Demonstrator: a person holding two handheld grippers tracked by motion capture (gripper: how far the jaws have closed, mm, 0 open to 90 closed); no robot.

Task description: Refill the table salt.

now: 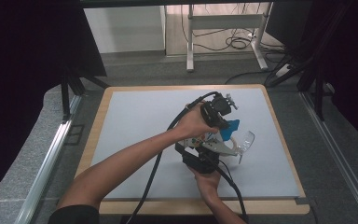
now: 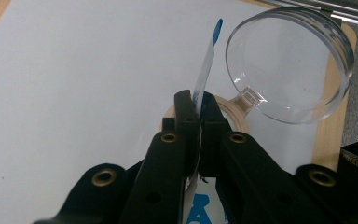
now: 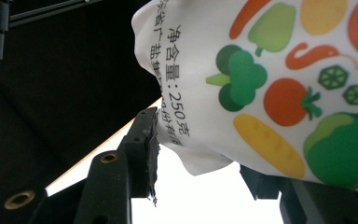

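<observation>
I see the white bag (image 3: 270, 88) with vegetable pictures above the table (image 1: 135, 116). My left hand-held gripper (image 2: 199, 122) pinches its top edge tight. My right hand-held gripper (image 3: 205, 163) squeezes its bottom, beside a clear dish (image 2: 289, 60).

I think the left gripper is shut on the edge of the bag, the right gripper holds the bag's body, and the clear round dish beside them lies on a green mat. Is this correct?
Not quite: the mat is white, not green, as the left gripper view shows. The rest stands: the left gripper is shut on the bag's edge, the right gripper holds its body, and the dish lies beside them.
</observation>
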